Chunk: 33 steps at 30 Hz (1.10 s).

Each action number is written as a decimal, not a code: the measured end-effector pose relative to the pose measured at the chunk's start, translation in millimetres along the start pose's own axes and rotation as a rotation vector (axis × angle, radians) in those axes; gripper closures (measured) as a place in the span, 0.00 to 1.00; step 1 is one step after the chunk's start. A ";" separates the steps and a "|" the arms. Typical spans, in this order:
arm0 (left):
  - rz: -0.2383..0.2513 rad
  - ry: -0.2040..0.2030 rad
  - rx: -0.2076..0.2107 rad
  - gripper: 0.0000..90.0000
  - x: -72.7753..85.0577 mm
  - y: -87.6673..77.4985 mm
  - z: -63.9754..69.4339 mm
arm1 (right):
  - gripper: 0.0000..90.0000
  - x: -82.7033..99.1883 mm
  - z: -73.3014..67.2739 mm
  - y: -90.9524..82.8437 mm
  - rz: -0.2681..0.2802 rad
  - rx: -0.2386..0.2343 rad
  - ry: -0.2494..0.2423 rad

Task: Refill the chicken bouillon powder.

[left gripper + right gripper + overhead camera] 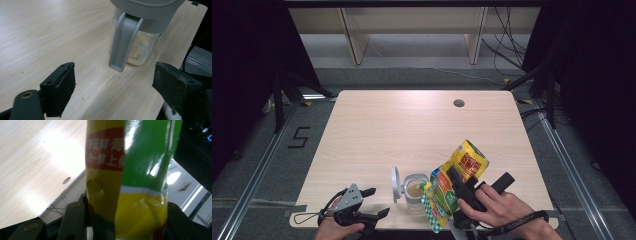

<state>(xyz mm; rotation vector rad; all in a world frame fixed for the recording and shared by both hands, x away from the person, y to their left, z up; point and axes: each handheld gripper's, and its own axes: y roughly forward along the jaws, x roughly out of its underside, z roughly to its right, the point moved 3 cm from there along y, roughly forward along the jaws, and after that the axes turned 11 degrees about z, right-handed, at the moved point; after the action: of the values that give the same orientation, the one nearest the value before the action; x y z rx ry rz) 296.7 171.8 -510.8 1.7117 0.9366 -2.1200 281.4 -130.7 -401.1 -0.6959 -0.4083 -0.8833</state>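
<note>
From my high view, the right hand-held gripper (462, 192) is mostly hidden behind the snack bag (452, 187). The glass jar's (140, 50) rim runs off the left gripper view's top, and I can't read the bag's blurred print.

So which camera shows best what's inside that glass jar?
The left gripper view: the glass jar sits close ahead, its beige crumbs plain through the wall. The high view shows the jar small, from above, lid flipped open. The right gripper view looks at the packet.

We read a black "5" (300, 137) on the floor at nine o'clock of the table; white Chinese characters, mirrored, cross the bag's (125, 170) red band.
</note>
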 end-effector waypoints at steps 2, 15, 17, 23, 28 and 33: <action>-0.003 0.005 -0.003 0.20 0.2 0.0 -0.6 | 0.66 -0.7 0.9 0.1 0.005 0.000 -0.008; 0.005 -0.008 -0.003 0.20 0.8 1.5 0.1 | 0.66 0.0 0.1 0.4 0.005 -0.001 0.002; 0.002 -0.008 -0.009 0.20 0.8 1.3 0.1 | 0.66 0.6 -0.1 0.1 0.003 0.003 -0.002; 0.005 -0.038 -0.007 0.20 1.8 2.4 1.2 | 0.66 3.2 0.4 -1.1 0.000 -0.001 -0.004; 0.005 -0.039 -0.008 0.20 1.8 2.4 1.3 | 0.66 4.7 1.9 -1.8 0.000 -0.003 0.000; 0.006 -0.038 -0.008 0.20 1.7 1.9 1.5 | 0.66 4.2 2.6 -1.7 0.000 0.003 -0.004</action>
<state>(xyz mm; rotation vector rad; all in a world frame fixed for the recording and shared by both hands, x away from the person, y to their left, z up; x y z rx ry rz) 296.2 169.8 -512.8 1.6621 0.9277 -2.1345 282.4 -131.9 -396.2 -0.6953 -0.4130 -0.8808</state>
